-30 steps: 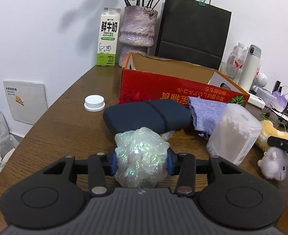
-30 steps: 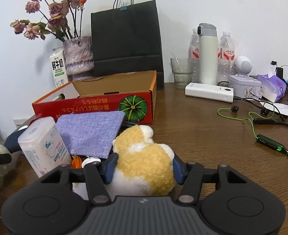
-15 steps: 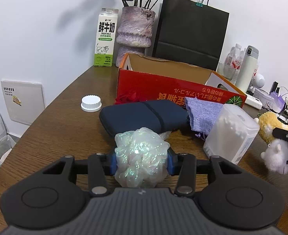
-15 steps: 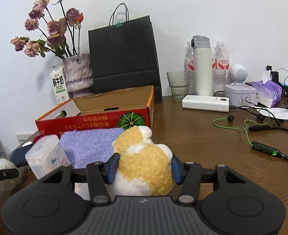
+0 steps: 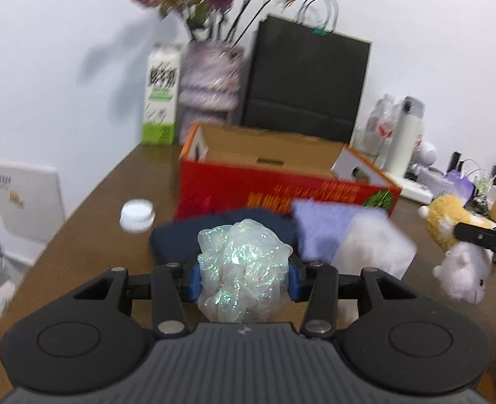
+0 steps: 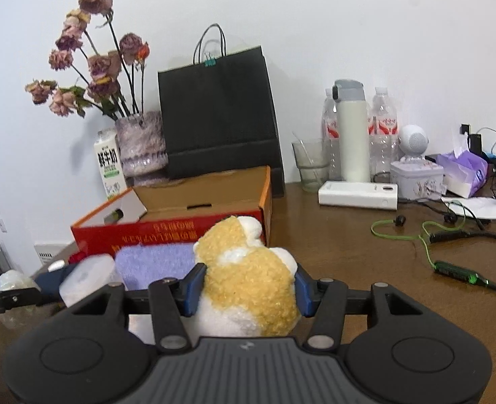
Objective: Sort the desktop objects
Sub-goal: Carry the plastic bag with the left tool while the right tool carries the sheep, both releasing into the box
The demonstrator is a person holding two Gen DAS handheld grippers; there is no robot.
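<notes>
In the left wrist view, the left gripper (image 5: 244, 274) sits at the bottom middle of the frame. Its blue pads press on both sides of a shiny white mesh ball (image 5: 242, 264), so it is holding the ball. Just above the ball lies a dark blue case (image 5: 180, 240) on the brown tabletop (image 5: 89, 232). To the right of the case is a purple cloth (image 5: 318, 227) and a blurry clear box (image 5: 377, 247). Behind them, in the middle of the frame, stands an open red box (image 5: 281, 190). A small white lid (image 5: 137, 215) lies to the left of the red box. At the far right there is a small white plush toy (image 5: 465, 274) low down, and above it the yellow plush toy (image 5: 450, 215). A milk carton (image 5: 162, 96), a vase (image 5: 210, 87) and a black bag (image 5: 306, 86) stand at the top, by the wall. This view is a bit blurry.

In the right wrist view, the right gripper (image 6: 246, 291) is at the bottom middle. Its blue pads squeeze the yellow plush toy (image 6: 251, 279) from both sides, so it is holding the toy. The purple cloth (image 6: 157, 264) is just left of the toy, and the red box (image 6: 184, 220) is behind it. The mesh ball (image 6: 13, 281) shows at the far left edge. On the right of the frame a green cable (image 6: 423, 240) lies on the tabletop (image 6: 349, 235). A white bottle (image 6: 350, 134) stands near the wall at the upper right.
</notes>
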